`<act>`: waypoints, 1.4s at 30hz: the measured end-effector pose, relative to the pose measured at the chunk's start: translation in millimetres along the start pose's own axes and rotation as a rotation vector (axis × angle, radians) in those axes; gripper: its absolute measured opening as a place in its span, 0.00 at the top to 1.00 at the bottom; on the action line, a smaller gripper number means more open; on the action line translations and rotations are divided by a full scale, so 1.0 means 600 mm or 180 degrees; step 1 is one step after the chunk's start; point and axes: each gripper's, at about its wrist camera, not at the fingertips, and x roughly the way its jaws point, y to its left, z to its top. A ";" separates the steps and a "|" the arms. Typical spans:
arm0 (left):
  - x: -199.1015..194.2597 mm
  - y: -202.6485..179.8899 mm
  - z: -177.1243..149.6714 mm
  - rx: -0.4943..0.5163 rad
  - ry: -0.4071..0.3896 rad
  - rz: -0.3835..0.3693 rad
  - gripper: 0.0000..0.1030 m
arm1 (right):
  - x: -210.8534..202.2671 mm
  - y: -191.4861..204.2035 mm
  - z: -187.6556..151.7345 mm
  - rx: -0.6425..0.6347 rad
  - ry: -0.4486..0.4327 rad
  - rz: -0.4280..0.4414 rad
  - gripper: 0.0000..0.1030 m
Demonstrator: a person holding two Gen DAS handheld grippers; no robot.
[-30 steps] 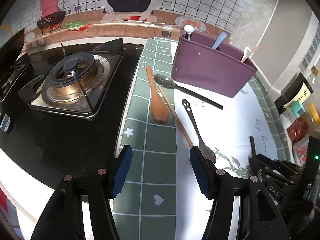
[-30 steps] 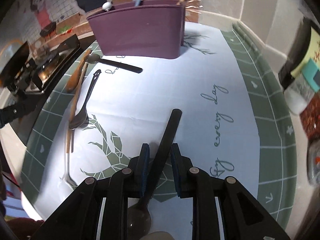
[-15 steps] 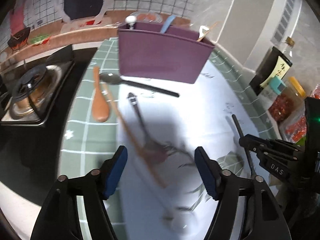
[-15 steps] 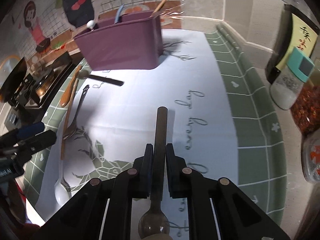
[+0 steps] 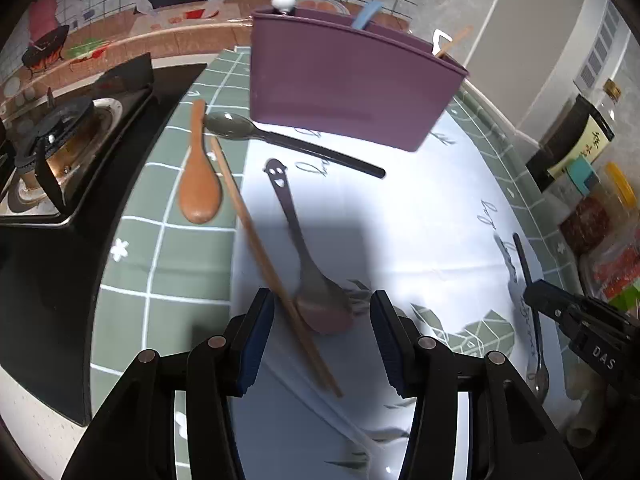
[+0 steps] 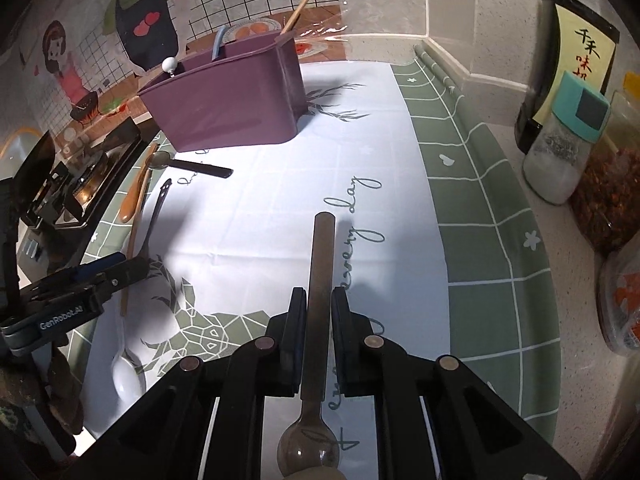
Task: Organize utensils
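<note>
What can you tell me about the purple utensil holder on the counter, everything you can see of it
The purple utensil holder is a smooth, plastic-looking tub with an oblong rim and walls that taper towards its base. It stands upright at the far end of the printed mat, in front of the tiled wall. An inner wall divides it into compartments. A white knob-topped handle, a pale blue handle and a wooden stick poke above its rim. A grey spoon with a black handle lies just before its base; contact is unclear.

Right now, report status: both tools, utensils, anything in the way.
Right tool shut on dark-handled spoon. Left tool open, jaws just closing, around dark smiley-handled spoon and wooden chopstick. Purple utensil caddy unobstructed.
</note>
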 end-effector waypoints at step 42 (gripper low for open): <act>-0.075 -0.014 0.025 0.0048 -0.0638 0.0430 0.71 | -0.031 0.014 0.024 -0.0221 -0.0344 -0.0021 0.89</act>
